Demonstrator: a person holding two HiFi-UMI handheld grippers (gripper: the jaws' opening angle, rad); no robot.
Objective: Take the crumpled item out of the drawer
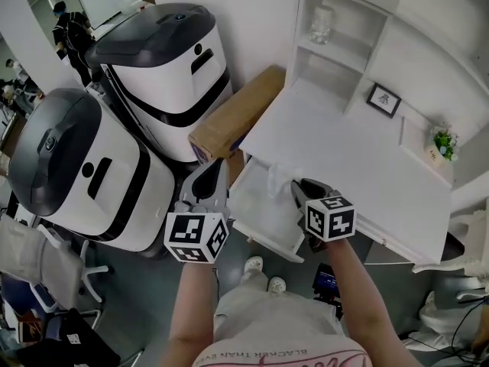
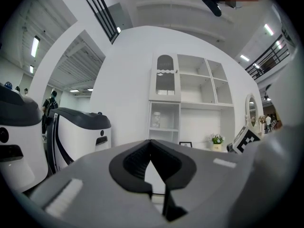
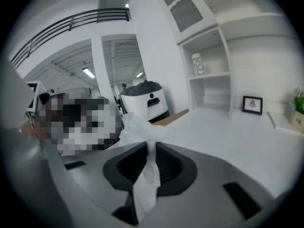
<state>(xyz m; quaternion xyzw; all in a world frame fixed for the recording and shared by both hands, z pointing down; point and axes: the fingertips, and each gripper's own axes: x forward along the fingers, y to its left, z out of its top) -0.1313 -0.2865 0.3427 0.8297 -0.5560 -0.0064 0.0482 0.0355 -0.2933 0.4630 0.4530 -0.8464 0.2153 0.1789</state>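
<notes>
The crumpled item [image 3: 141, 129] is a thin white wad, and my right gripper [image 3: 148, 148] is shut on it, with a strip of it trailing down between the pads. In the head view the right gripper [image 1: 296, 185] holds the crumpled item [image 1: 276, 176] just above the open white drawer [image 1: 263, 232] at the front of the white desk [image 1: 359, 155]. My left gripper [image 1: 212, 168] hangs left of the drawer, over its corner. In its own view the left gripper [image 2: 151, 148] has its jaws together with nothing between them.
Two large white-and-black machines [image 1: 164, 60] [image 1: 76, 167] stand left of the desk, with a long cardboard box [image 1: 237, 113] leaning between them and it. The desk's shelf unit holds a jar [image 1: 322, 23], a framed picture [image 1: 383, 99] and a small plant [image 1: 443, 142].
</notes>
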